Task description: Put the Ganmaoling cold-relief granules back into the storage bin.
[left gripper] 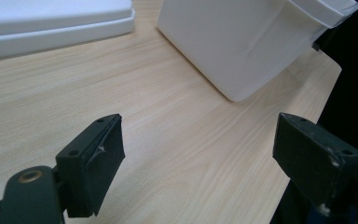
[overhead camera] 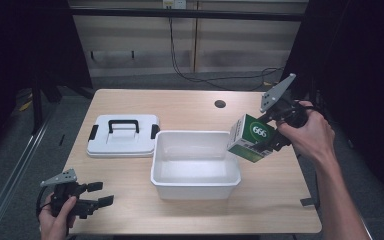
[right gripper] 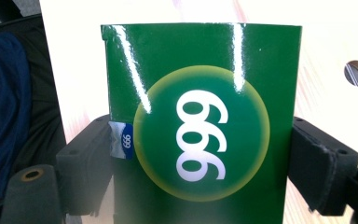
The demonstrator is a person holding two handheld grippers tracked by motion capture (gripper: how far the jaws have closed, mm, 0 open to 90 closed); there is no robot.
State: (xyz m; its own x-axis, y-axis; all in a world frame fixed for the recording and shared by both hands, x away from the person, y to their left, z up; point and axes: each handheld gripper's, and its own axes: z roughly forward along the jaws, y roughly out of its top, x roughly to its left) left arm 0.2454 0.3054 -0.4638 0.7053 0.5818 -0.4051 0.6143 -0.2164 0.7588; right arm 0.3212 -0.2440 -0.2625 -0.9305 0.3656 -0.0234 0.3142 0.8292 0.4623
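Hanging tilted over the right rim of the white rectangular plastic bin [overhead camera: 196,165], the glossy green cardboard box with a white 999 in a yellow-edged circle [overhead camera: 251,138] is clamped between the black jaws of the right gripper [overhead camera: 270,135], one jaw pressed on each side face, as the right gripper view shows up close [right gripper: 200,116]. The box is in the air, its lower corner just above the bin's right wall, not yet inside. The bin itself looks empty and sits mid-table on the pale wooden table [overhead camera: 275,200]; to its left, near the far side, lies the white flat plastic lid with a black handle and black clips [overhead camera: 123,135], apart from the bin or nearly touching it. Down at the near left corner the left gripper [overhead camera: 102,194] rests low by the table edge, jaws spread wide with nothing between them, well apart from the bin. My worry is the rim: if the box is let go where it hangs, that tilted corner could catch the wall and tip it out onto the table on the right. The glossy faces could also slip in the pads if the grip eases too soon.
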